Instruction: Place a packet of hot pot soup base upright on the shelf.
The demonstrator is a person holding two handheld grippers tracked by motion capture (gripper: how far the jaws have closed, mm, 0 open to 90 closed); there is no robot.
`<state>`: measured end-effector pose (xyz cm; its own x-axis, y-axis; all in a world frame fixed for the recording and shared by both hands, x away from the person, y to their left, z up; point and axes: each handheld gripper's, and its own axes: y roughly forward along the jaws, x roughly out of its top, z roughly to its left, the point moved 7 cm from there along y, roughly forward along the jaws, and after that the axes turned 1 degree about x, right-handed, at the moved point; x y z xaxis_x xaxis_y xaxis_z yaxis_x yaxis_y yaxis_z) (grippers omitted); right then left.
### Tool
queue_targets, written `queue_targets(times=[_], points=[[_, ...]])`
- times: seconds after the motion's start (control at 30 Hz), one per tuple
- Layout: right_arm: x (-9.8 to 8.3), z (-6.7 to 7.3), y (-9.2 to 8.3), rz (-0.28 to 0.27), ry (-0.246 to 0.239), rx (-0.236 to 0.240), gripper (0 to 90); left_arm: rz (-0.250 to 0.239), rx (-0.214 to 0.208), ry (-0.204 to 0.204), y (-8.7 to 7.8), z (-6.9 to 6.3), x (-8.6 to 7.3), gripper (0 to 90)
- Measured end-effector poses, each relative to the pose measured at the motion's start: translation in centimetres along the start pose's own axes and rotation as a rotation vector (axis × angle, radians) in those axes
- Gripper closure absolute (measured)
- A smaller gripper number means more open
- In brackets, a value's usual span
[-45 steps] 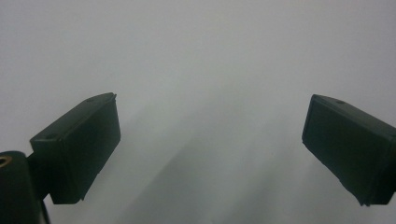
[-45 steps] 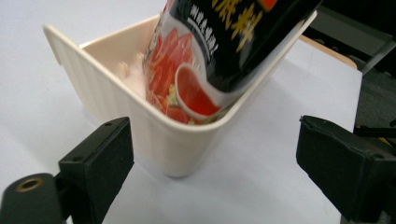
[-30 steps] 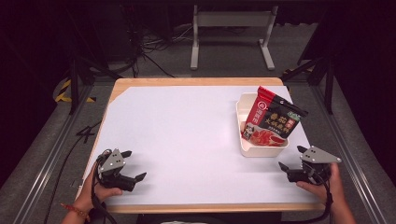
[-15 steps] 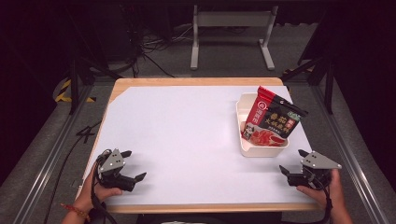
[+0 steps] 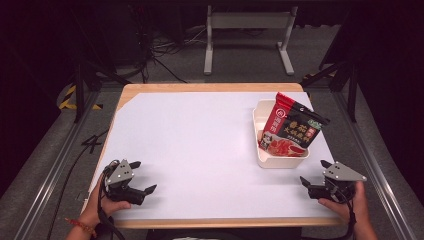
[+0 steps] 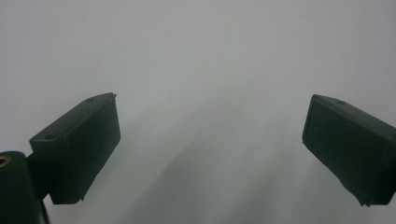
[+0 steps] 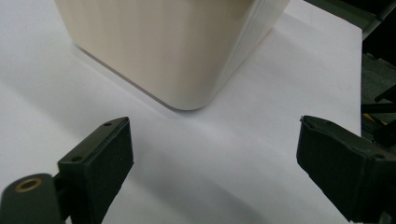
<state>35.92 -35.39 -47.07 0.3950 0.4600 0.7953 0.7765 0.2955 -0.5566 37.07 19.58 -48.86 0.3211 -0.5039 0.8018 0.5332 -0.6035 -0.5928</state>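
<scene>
Tray sits just beyond gaping right tool.

Red-black packet propped in cream tray

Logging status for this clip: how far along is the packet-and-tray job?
Looks done: the red and black food packet lies in the cream tray at the table's right. In hand: nothing. The right claw is open and empty, apart from the tray's near corner; the left claw is open over bare white tabletop. Left: little visible, perhaps only parking the claws.
</scene>
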Motion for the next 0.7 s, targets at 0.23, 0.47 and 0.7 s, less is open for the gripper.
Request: queue_targets(times=[0.23, 0.47, 0.7], points=[[-0.02, -0.07, -0.04, -0.007, 0.0, -0.004, 10.5, 0.004, 0.005, 0.003, 0.05, 0.07, 0.05, 5.2], [-0.13, -0.18, -0.18, -0.012, 0.01, -0.009, 9.9, 0.002, 0.009, -0.004, 0.12, 0.22, 0.1, 5.2], [-0.24, -0.22, -0.04, -0.011, 0.015, -0.013, 9.3, 0.003, 0.008, -0.005, 0.22, 0.24, 0.14, 5.3]])
